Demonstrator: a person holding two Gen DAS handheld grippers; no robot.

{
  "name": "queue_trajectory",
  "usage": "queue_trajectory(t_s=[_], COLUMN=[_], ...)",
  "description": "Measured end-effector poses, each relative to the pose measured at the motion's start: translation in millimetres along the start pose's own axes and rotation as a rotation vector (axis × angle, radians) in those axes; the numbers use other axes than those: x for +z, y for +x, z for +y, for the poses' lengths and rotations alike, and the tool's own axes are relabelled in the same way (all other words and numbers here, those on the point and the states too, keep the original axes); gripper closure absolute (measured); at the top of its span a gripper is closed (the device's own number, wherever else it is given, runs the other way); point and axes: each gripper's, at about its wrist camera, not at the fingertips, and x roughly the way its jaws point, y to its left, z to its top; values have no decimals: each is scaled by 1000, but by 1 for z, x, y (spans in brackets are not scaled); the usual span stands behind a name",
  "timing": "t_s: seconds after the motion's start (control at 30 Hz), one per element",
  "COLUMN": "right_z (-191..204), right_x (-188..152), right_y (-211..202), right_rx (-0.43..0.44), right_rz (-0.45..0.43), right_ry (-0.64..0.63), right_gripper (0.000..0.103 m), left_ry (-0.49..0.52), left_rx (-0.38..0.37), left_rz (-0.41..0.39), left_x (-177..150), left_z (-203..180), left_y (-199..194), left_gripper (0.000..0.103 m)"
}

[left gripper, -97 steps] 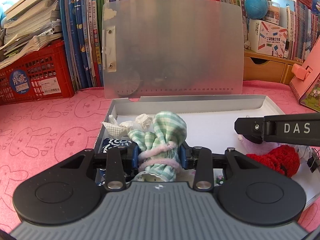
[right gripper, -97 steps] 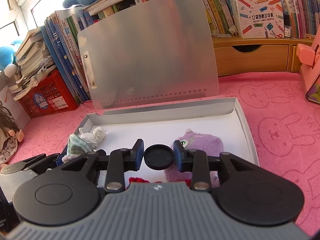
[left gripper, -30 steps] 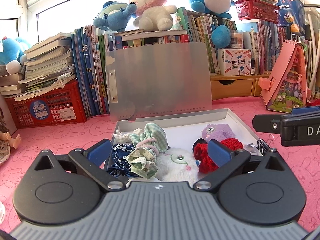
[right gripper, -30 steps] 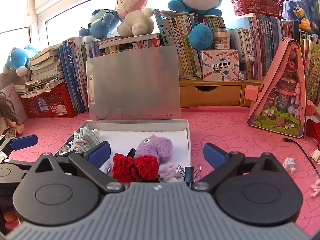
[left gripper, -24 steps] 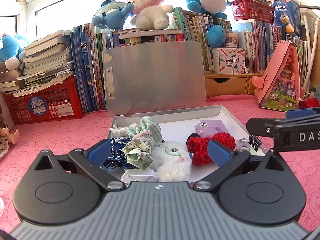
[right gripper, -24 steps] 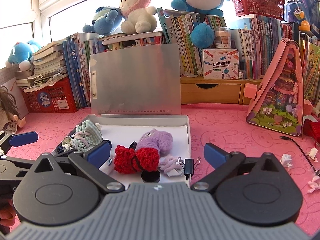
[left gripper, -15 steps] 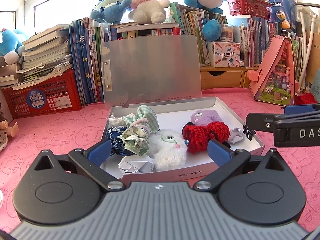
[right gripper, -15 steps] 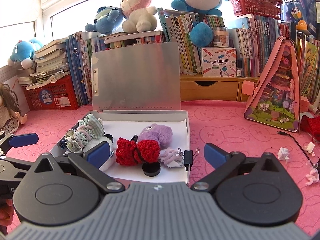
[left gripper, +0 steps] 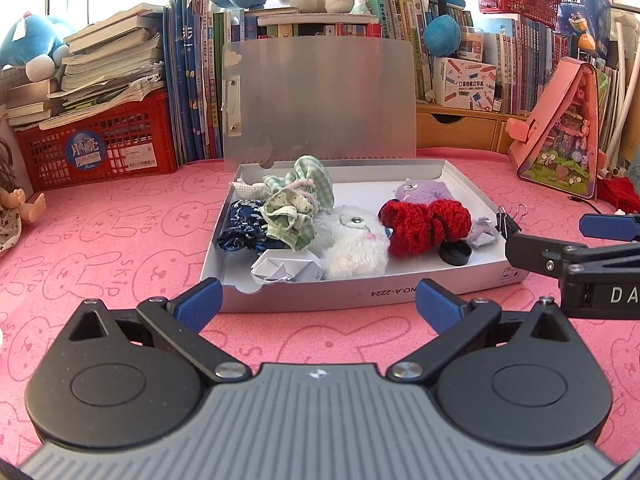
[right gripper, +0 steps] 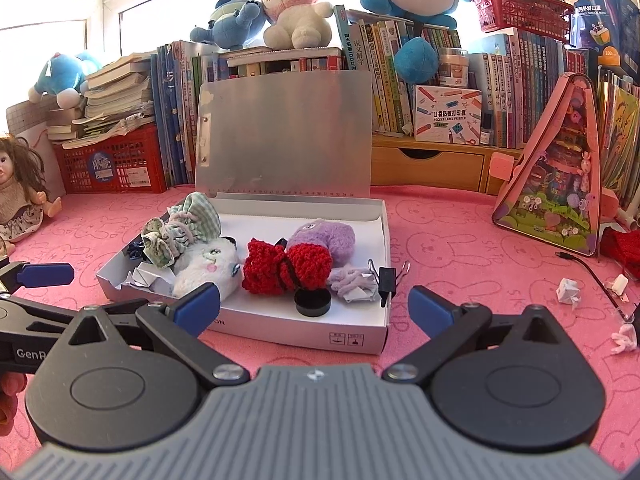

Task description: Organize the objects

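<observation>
Clutter already sits in the white box [right gripper: 352,334] at centre frame: green gingham cloth [right gripper: 188,226], white plush [right gripper: 206,266], red knitted bow [right gripper: 286,270], purple plush [right gripper: 326,236], black cap [right gripper: 313,303] and a binder clip [right gripper: 388,278] on its right rim. Both the left gripper [left gripper: 318,302] and the right gripper [right gripper: 314,306] hang before the box, spread wide and holding nothing. Paper scraps [right gripper: 570,290] remain on the pink table [right gripper: 460,240] at right. Likely risks: the heaped plush could block the upright translucent lid [right gripper: 284,136] from closing, the clip might be knocked off the rim, and small scraps could slip a wide grip.
</observation>
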Motion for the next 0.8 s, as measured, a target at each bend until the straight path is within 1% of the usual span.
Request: queue_trajectory(t_s=[0.1,0.23,0.5,0.8], right_z=[4,8,12,16], right_x=[-7,-17,-40,-54], right_y=[-2,-2,7,12], right_rx=[-11,-13,-14,-38], right_rz=[-2,8,72,94], right_ry=[-15,-20,-2,-12], right_gripper=[0,0,0,0], left_ry=[-26,-31,-48,-61], left_rx=[-2,25,43,64], left_rz=[20,36,83,110], left_x=[-6,-15,-33,-45], left_z=[5,8,16,19], left_y=[2,5,11,17], left_gripper=[0,0,0,0])
